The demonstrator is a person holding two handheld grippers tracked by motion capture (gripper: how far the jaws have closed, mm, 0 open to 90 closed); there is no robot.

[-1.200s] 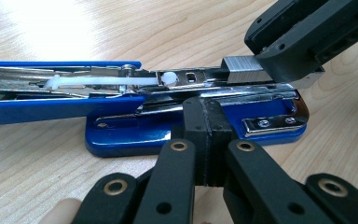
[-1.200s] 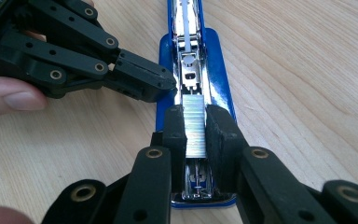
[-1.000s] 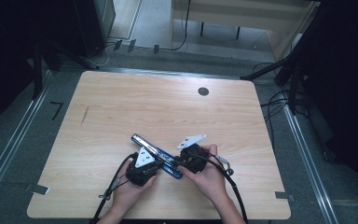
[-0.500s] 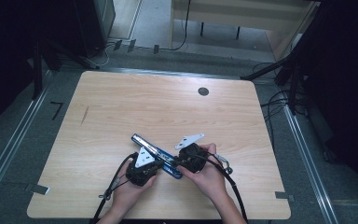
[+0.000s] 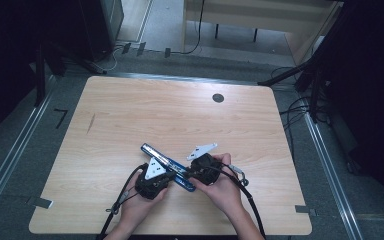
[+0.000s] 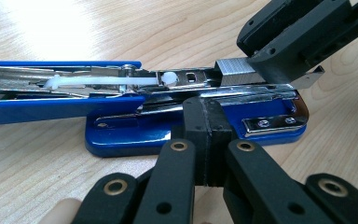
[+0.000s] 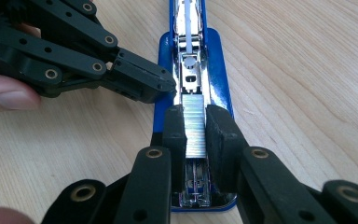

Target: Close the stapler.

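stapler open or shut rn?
Open. The stapler has its blue top cover swung back flat, baring the metal channel, and the right claw holds a staple strip over it.

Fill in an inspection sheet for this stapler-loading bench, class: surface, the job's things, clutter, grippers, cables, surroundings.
Surface: pale wood table, one dark round hole near the far edge.
Job's things: blue stapler lying open near the front edge, its top arm swung back flat; strip of staples over the metal magazine channel.
Clutter: nothing seen.
Grippers: right gripper shut on the strip of staples; left gripper shut, its tips pressed against the stapler's side by the base.
Cables: a black cable trails from the left gripper toward the front edge; more cables lie on the floor right of the table.
Surroundings: grey floor, metal rails on both sides, a wooden desk beyond.
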